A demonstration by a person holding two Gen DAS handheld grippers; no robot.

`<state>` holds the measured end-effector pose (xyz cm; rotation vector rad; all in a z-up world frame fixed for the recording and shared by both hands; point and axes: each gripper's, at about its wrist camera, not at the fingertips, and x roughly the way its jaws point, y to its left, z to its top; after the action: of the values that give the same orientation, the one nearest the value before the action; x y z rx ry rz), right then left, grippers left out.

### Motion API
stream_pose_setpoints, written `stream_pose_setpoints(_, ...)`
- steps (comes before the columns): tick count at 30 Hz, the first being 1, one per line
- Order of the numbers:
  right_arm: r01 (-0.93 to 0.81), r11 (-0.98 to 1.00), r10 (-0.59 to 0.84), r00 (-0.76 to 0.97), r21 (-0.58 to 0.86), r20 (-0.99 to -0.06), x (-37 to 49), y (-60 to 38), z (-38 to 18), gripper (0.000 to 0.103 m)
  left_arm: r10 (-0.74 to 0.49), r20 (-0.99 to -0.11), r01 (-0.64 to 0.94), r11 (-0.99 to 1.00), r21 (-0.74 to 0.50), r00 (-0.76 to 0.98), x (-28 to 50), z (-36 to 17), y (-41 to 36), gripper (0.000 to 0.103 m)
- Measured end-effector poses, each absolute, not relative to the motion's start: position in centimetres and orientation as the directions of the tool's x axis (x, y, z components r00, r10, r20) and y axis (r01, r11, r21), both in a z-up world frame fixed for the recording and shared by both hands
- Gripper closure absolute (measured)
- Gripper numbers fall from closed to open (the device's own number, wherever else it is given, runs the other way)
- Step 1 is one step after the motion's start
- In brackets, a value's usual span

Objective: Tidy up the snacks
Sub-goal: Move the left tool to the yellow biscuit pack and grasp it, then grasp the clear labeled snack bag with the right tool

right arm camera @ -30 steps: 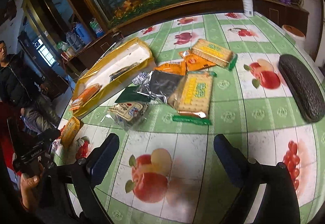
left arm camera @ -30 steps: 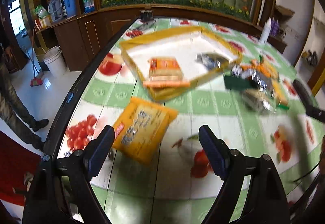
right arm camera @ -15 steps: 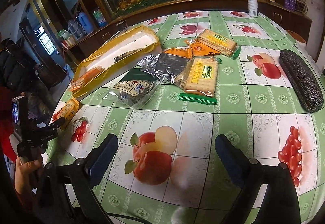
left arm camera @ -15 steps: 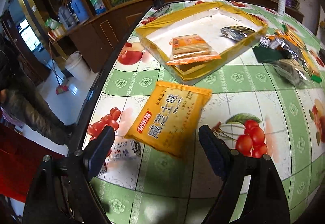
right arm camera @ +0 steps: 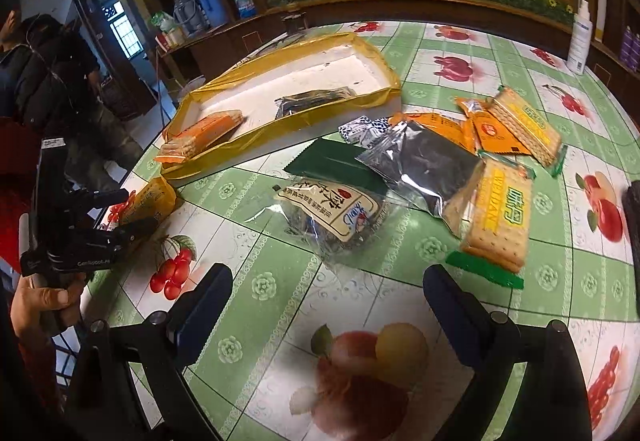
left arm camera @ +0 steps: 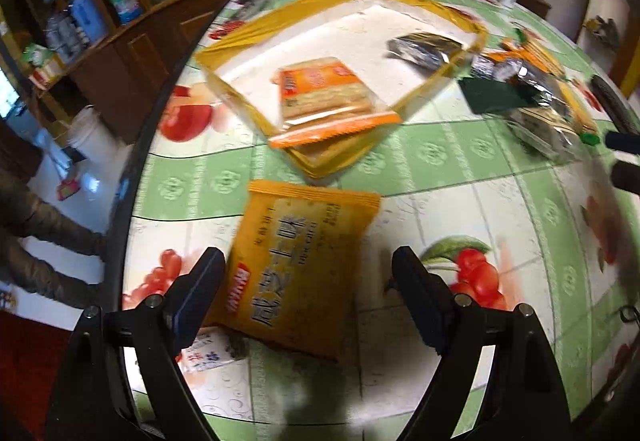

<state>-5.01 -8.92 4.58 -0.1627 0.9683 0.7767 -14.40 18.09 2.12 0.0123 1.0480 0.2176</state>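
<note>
A yellow snack packet point(left arm camera: 308, 233) lies flat near the table's left edge. My left gripper point(left arm camera: 306, 263) hovers open over it, one finger on each side and neither pad pressing; the right wrist view shows that gripper point(right arm camera: 132, 211) by the packet point(right arm camera: 154, 197). Beyond it, the yellow-lined white tray point(left arm camera: 240, 97) holds an orange cracker pack point(left arm camera: 324, 93) and a dark foil pack point(left arm camera: 424, 47). My right gripper point(right arm camera: 328, 281) is open and empty above bare tablecloth. Just past it lie a clear packet of dark snack point(right arm camera: 340, 213), a foil bag point(right arm camera: 432, 165) and a cracker pack point(right arm camera: 496, 217).
A small white packet point(left arm camera: 208, 357) lies under my left finger. Orange packets point(right arm camera: 492, 133) and another cracker pack point(right arm camera: 528, 125) lie further back. A black case point(right arm camera: 632, 225) is at the right edge and a white bottle point(right arm camera: 580, 37) at the rear. A person point(right arm camera: 40, 73) stands left of the table.
My left gripper has come down and in over the yellow packet, which now sits between its fingers. My right gripper has moved closer to the pile of packets.
</note>
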Motion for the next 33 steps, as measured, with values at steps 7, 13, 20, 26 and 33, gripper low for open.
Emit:
stream_pose_setpoints(7, -0.772, 0.623, 0.526, 0.295, 0.125, -0.798, -3.4, -5.6, 3.9, 0.006, 0.195, -0.868, -0.162, 0.978, 0.134, 0.456, -13.9, 1.7, 18.5, 0.017)
stream_pose_setpoints(13, -0.822, 0.567, 0.491, 0.289, 0.049, -0.822, -2.3, -3.6, 3.0, 0.006, 0.224, -0.870, -0.158, 0.973, 0.170, 0.440, -13.4, 1.2, 18.3, 0.017)
stream_pose_setpoints(20, -0.843, 0.538, 0.450, 0.262, 0.025, -0.854, -1.9, -2.2, 1.9, 0.011, 0.222, -0.871, -0.167, 0.972, 0.164, 0.437, -13.1, 1.2, 17.8, 0.017)
stream_pose_setpoints(26, -0.837, 0.547, 0.390, 0.260, -0.005, -0.883, -1.7, -1.7, 1.1, 0.036, 0.212, -0.866, -0.138, 0.976, 0.167, 0.453, -13.4, 1.3, 16.8, 0.028)
stream_pose_setpoints(33, -0.813, 0.582, 0.403, 0.263, 0.023, -0.877, -2.4, -2.9, 1.4, 0.048, 0.188, -0.859, -0.160, 0.979, 0.126, 0.477, -14.0, 1.5, 16.9, 0.032)
